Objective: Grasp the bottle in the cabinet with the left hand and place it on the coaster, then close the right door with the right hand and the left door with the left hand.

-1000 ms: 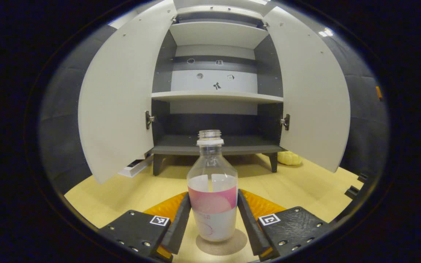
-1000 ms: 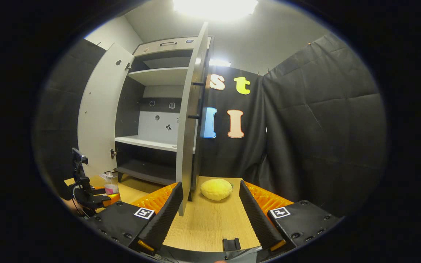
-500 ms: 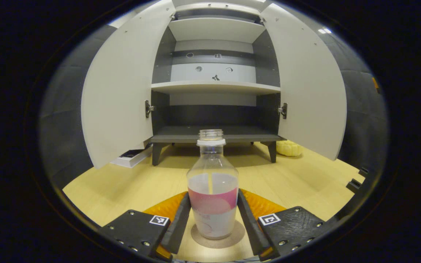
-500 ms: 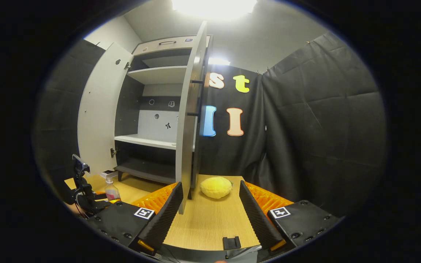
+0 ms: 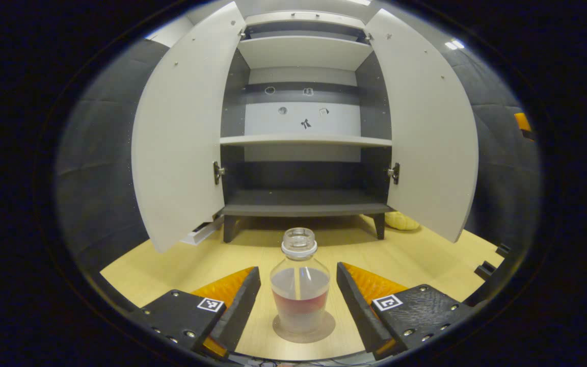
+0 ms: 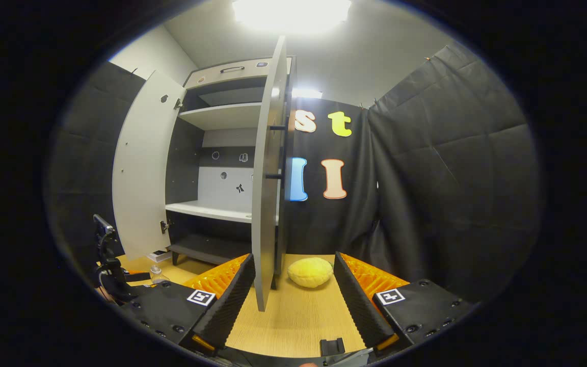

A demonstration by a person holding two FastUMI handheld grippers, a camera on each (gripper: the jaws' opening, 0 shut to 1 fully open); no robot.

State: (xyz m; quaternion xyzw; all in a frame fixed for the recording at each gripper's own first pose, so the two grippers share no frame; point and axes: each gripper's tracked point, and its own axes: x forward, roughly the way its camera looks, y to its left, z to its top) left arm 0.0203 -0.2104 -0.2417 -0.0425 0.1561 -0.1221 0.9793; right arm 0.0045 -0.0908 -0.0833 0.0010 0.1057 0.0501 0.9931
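Clear plastic bottle: upright on round brown coaster, near front, placed.
Left gripper: fingers spread, clear of bottle.
Right gripper: spread, empty, facing grey right door edge, ready for pushing.

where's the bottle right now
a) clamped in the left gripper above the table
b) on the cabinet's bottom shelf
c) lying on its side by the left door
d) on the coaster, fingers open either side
d: in the left gripper view the bottle stands upright on the coaster, with the left gripper open and a gap on each side.
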